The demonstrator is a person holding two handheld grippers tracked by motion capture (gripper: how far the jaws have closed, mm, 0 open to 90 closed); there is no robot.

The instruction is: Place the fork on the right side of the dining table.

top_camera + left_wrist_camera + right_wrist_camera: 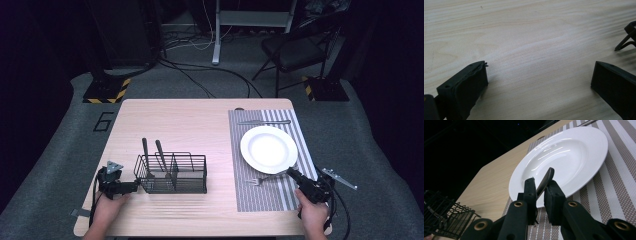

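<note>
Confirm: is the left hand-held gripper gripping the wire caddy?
No: the left hand-held gripper has its jaws wide apart over bare table, with the wire caddy off to one side.

Dim room, grey carpet floor (50, 150), folding chair (295, 50), loose cables (200, 80), hazard-striped base (106, 92)

A single black numeral "6" (103, 122) is showing on the grey floor (60, 135), just beside the far left corner of the counter (180, 120) in the high view. It is standing alone, with no other word or sign beside it. Nothing else readable is appearing on any surface in the high view or in the two gripper views.
</note>
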